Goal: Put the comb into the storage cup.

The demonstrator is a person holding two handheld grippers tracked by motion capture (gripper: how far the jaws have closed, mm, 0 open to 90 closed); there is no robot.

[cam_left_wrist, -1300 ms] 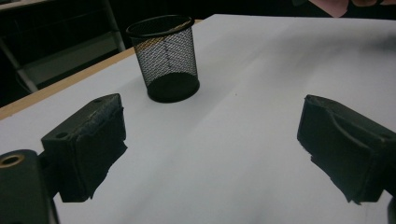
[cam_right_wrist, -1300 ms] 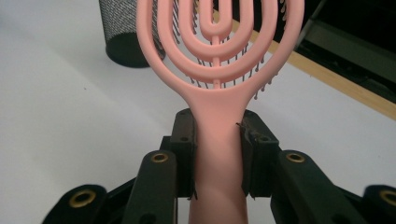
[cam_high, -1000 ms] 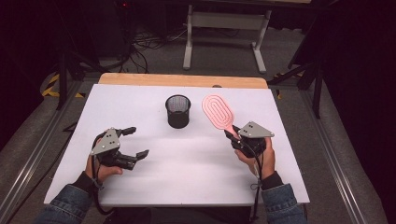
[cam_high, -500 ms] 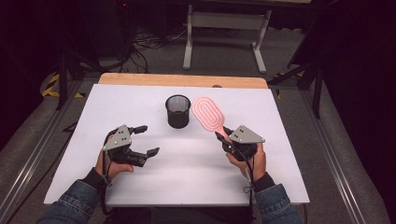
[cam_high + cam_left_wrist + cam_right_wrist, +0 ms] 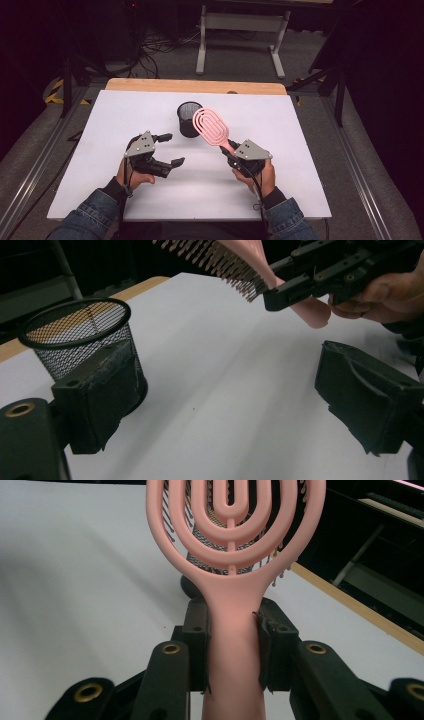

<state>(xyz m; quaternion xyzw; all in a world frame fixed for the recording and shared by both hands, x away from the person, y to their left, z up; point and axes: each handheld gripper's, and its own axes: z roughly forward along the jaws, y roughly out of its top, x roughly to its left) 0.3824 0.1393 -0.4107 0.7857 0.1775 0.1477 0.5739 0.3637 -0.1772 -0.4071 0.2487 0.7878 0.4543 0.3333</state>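
Both your hands have drawn in toward the middle of the white tabletop (image 5: 300, 130) since a second ago; your right gripper (image 5: 231, 150) has carried the pink hairbrush (image 5: 211, 126) leftward until its head overlaps the black mesh cup (image 5: 188, 119) in the high view, though whether it is truly over the rim I cannot tell; your left gripper (image 5: 169, 149) has come up beside the cup, its fingers (image 5: 97, 400) released and empty; the right fingers (image 5: 196, 650) are clenched on the brush handle; you look about ready to tip the brush into the cup.
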